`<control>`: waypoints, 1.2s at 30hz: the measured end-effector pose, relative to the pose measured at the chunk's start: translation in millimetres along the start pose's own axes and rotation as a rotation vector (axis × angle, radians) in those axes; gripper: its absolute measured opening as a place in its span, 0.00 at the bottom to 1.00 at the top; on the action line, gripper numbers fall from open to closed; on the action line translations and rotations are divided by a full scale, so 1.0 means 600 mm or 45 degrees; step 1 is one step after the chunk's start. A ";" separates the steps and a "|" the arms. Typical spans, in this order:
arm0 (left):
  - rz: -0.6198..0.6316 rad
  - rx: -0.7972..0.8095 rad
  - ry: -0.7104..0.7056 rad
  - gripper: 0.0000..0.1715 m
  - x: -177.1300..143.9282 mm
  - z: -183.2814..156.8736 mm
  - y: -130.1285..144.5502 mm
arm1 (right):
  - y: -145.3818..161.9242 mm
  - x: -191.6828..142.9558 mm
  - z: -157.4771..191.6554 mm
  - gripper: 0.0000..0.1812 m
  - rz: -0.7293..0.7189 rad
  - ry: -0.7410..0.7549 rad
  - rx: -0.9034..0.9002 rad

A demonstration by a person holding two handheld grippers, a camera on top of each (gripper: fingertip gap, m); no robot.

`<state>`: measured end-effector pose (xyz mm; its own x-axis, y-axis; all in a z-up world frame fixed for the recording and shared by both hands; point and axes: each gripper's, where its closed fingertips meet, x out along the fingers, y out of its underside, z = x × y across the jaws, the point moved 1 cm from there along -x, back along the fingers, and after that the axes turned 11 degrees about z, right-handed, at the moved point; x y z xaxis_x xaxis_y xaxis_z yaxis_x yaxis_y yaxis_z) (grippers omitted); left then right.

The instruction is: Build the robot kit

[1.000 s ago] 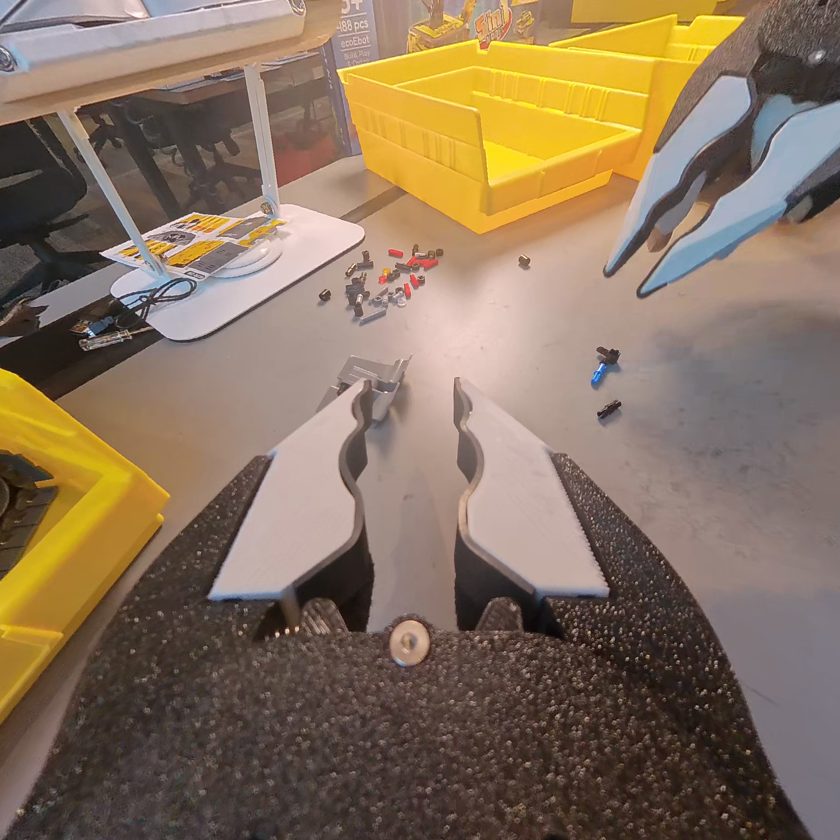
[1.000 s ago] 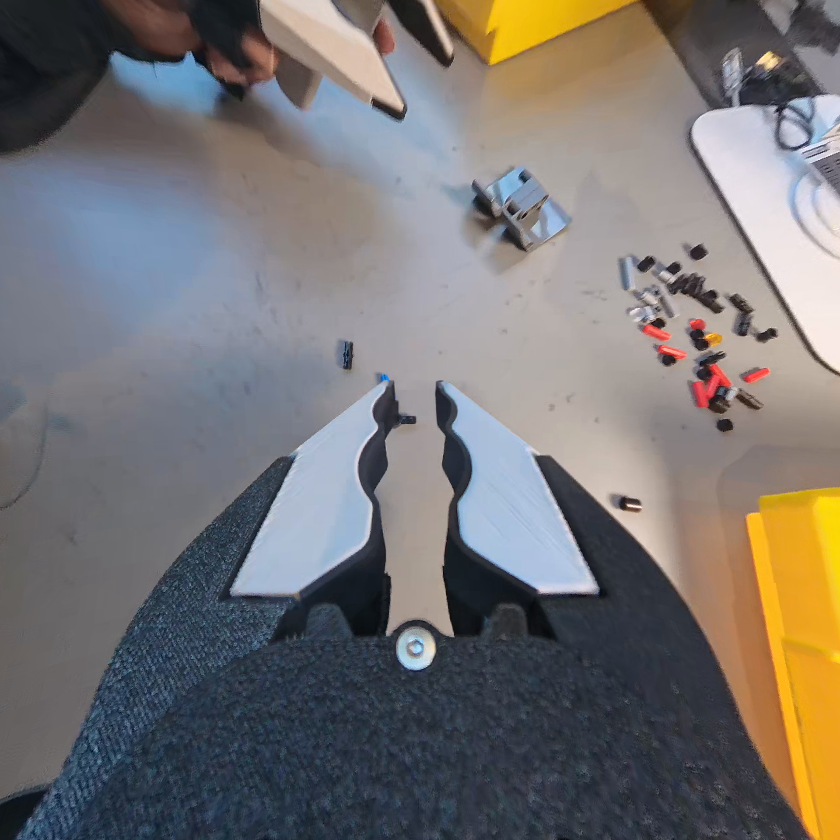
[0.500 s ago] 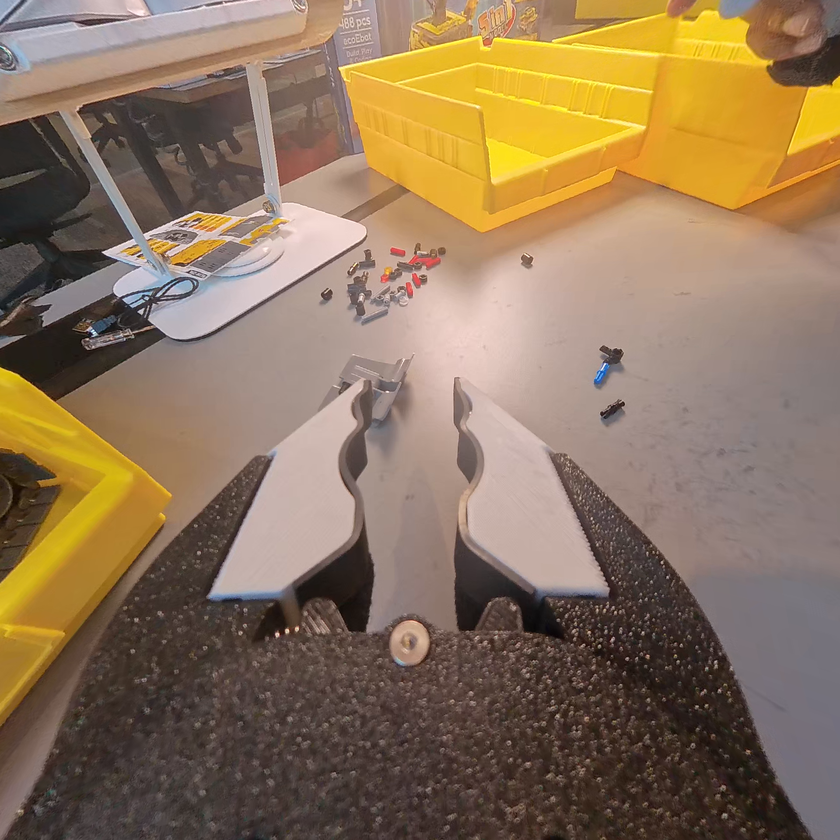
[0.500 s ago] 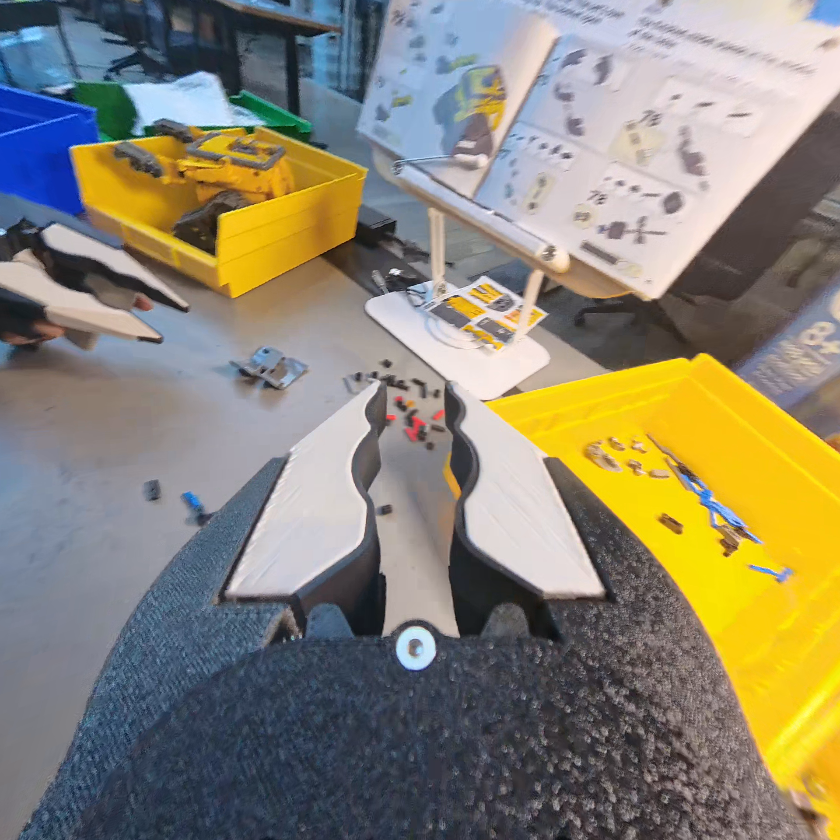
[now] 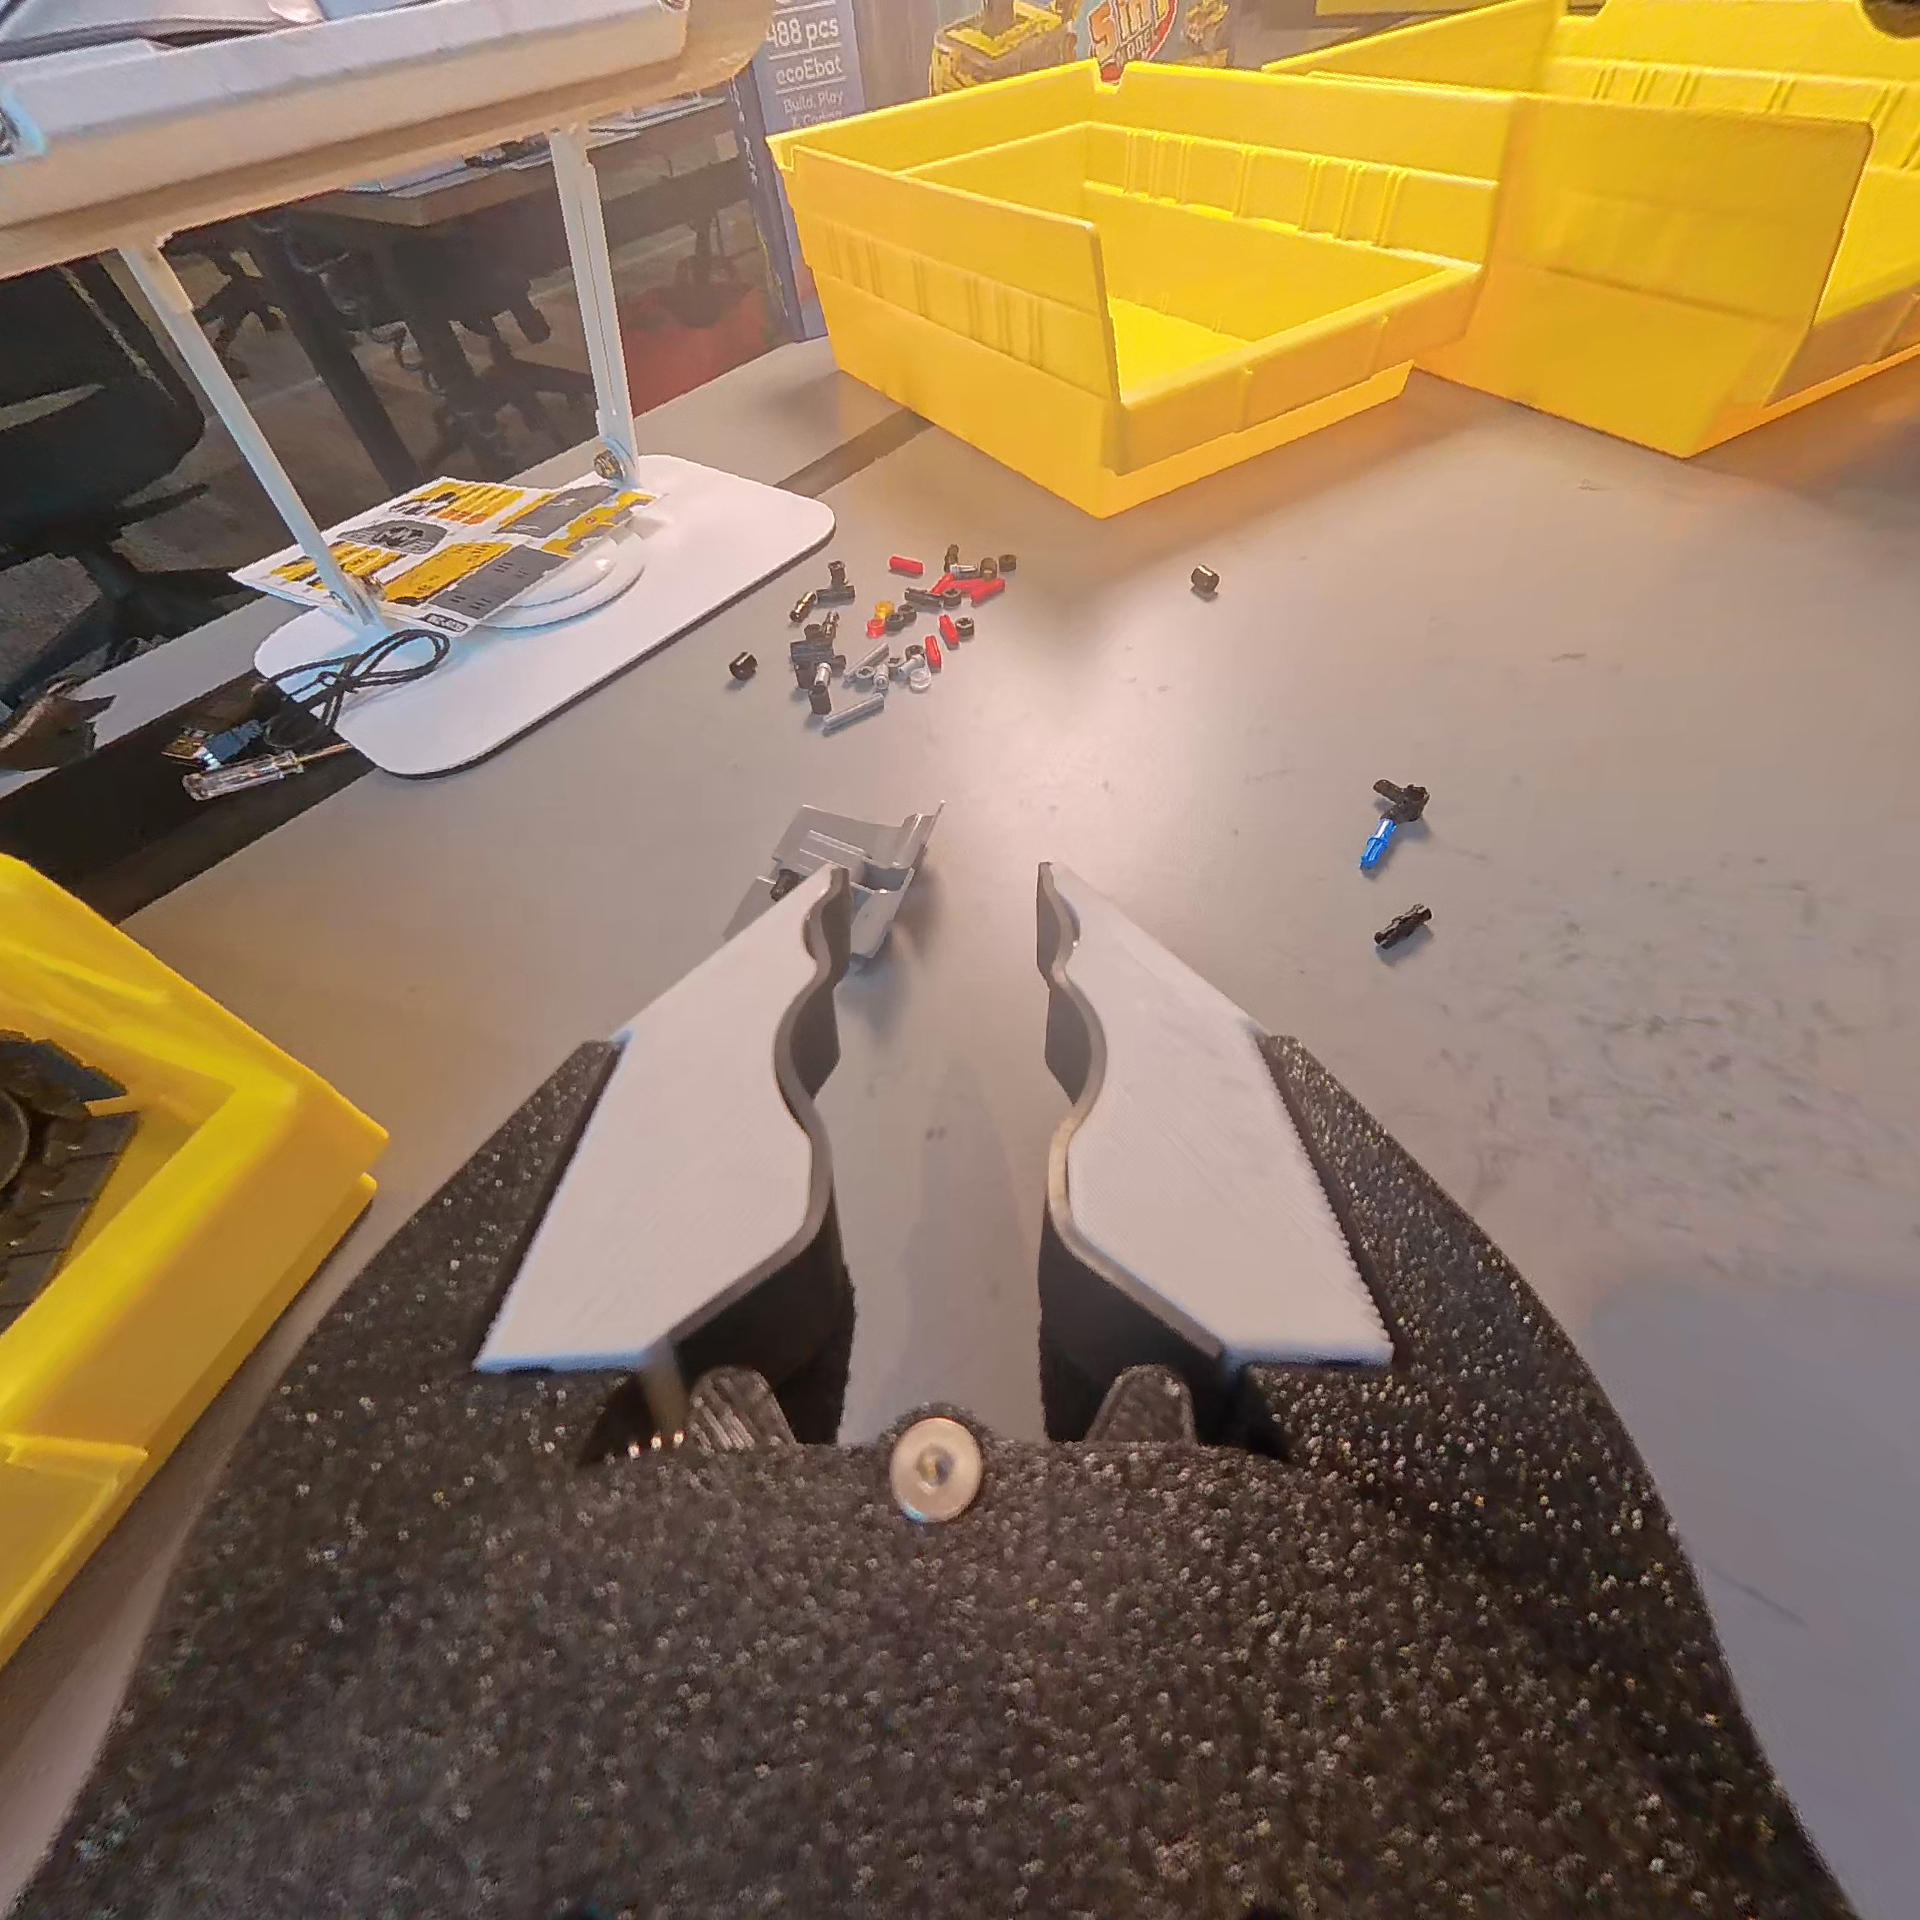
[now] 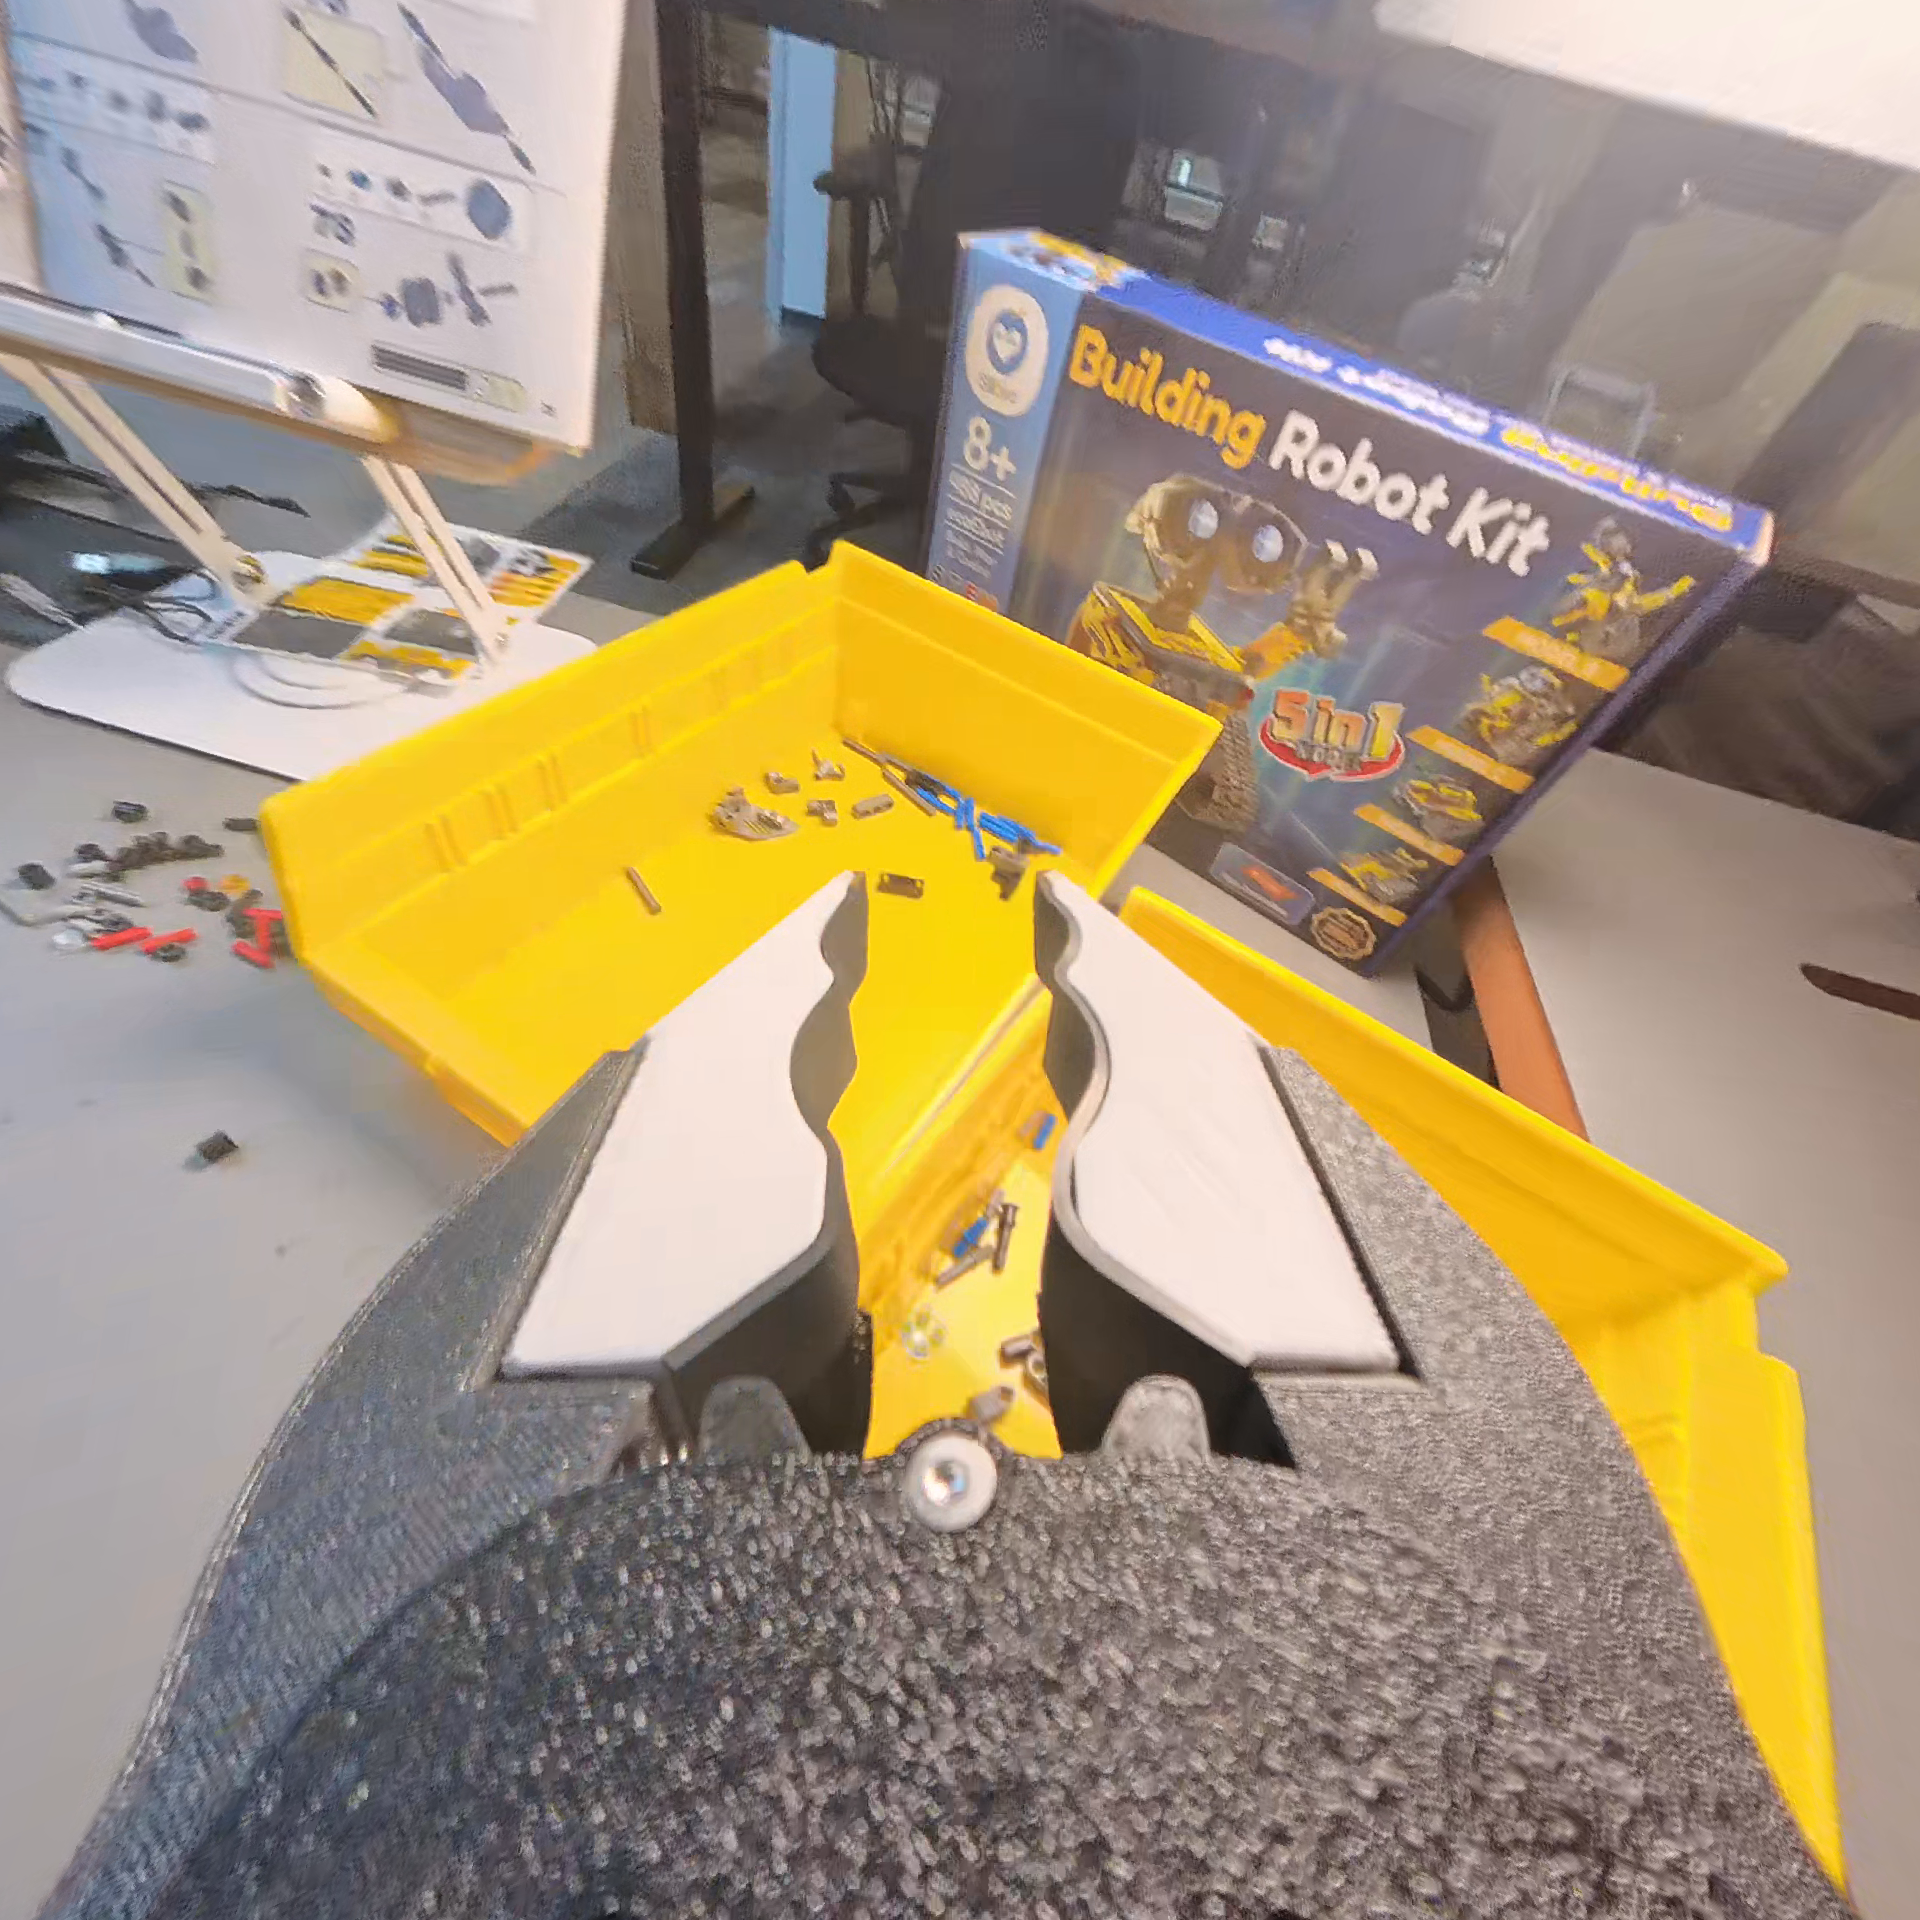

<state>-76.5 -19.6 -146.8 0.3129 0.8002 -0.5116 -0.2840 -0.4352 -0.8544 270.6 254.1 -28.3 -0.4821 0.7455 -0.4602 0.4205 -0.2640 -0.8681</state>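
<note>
My left gripper [image 5: 935, 883] is open and empty, low over the grey table. A small grey brick assembly [image 5: 862, 852] lies just beyond its left fingertip. A blue pin [image 5: 1378, 848] and two black pins [image 5: 1403, 927] lie to its right. My right gripper [image 6: 948, 888] is open and empty, held above two yellow bins. The far bin [image 6: 582, 821] holds several small grey and blue parts [image 6: 935, 805]. The near bin [image 6: 1455, 1164] under the fingers also holds small parts [image 6: 982, 1236].
A scatter of red, black and grey small parts [image 5: 894, 634] lies mid-table. A white book stand [image 5: 582, 644] with a manual stands at left, a screwdriver [image 5: 260, 771] beside it. Yellow bins [image 5: 1122, 281] line the back, another yellow bin [image 5: 177, 1195] is at left. A blue kit box [image 6: 1351, 582] stands behind. The left tips stand about 12 cm off the blue pin [image 5: 1378, 848].
My right gripper has lifted off the table pins and swung right, over the yellow bins, and has left the left wrist view. My left gripper has stayed put and open.
</note>
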 end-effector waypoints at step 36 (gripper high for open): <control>0.100 0.105 -0.105 0.20 0.019 -0.004 0.012 | 0.302 0.047 -0.051 0.09 0.797 -0.270 -0.082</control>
<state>-72.8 -14.5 -158.8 0.2121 0.7976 -0.5646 -0.3797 -0.4651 -0.7997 356.8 246.4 -193.0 -0.2699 0.3251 -0.9064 0.7122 -0.5661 -0.4151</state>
